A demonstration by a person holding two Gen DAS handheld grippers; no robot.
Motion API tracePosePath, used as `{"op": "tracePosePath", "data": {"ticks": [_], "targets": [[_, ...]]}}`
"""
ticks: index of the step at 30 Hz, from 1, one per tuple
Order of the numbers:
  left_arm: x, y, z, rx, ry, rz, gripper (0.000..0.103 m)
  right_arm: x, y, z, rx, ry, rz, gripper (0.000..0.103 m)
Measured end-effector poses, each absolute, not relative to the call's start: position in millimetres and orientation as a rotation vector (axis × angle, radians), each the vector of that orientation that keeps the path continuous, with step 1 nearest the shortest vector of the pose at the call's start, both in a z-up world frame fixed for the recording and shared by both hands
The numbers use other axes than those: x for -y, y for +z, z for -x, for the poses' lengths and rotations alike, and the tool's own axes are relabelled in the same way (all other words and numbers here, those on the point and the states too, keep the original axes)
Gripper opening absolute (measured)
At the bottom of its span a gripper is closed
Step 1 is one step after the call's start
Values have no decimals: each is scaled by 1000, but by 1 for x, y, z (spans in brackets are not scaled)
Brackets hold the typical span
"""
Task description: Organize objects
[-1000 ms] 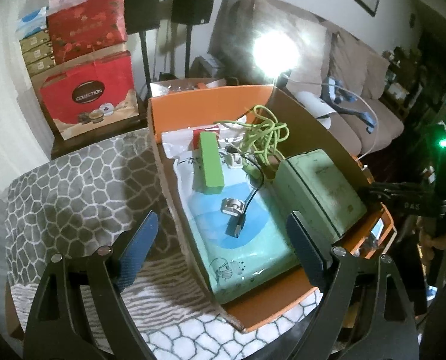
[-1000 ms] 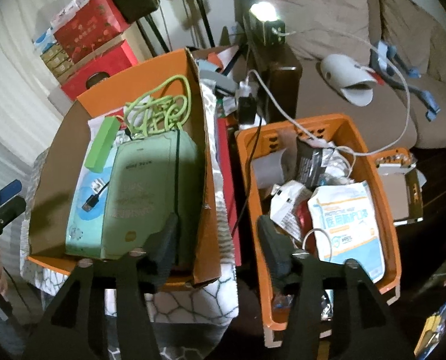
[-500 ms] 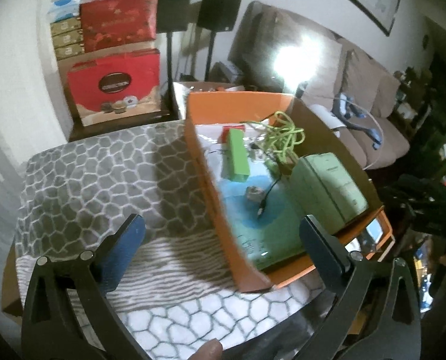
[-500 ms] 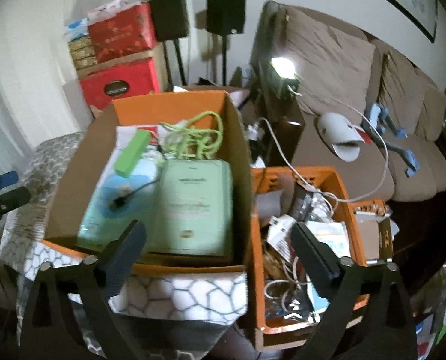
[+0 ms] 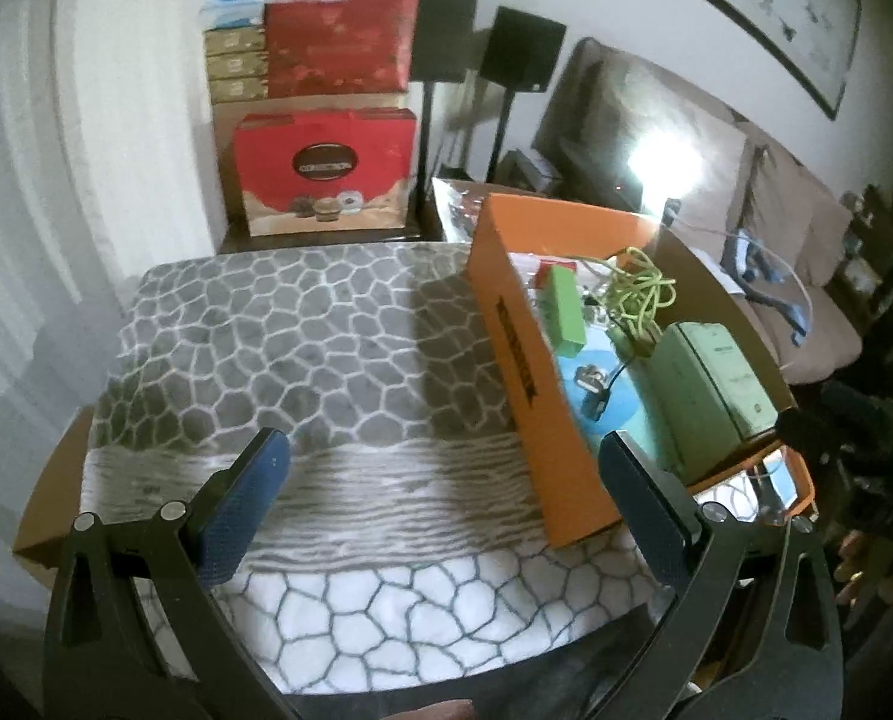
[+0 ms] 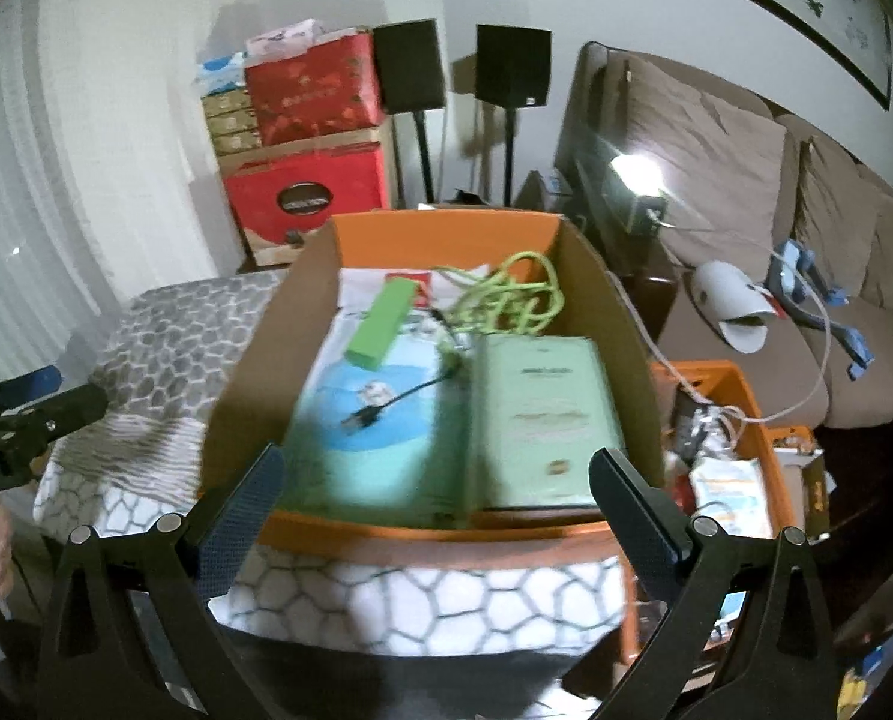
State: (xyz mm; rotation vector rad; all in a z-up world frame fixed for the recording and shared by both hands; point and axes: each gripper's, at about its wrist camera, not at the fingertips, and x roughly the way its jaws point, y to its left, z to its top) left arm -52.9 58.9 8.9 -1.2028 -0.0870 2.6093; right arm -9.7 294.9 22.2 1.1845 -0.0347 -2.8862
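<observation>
Orange box (image 6: 446,228) sits on patterned cloth (image 5: 302,348), crate (image 6: 740,414) beside it, both grippers' fingers (image 5: 242,498) spread, empty.

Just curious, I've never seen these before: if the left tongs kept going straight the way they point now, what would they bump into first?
Most likely the patterned grey and white blanket beside the orange box; the open left tongs aim at bare cloth, though depth is uncertain.

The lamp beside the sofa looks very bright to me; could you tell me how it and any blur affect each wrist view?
Left wrist view: the lamp blows out into white glare over the sofa back; the orange box casts a shadow on the patterned cloth. Right wrist view: the lamp flares less, but the box contents are motion-blurred. Both views curve straight edges and darken at the corners.
</observation>
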Motion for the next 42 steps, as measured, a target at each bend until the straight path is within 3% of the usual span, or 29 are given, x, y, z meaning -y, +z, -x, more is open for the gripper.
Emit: {"op": "tracePosePath", "data": {"ticks": [42], "targets": [[-12,-3,-15,74,2796,1155,103,-225,11,-35,-3,-2940,-1046,102]]}}
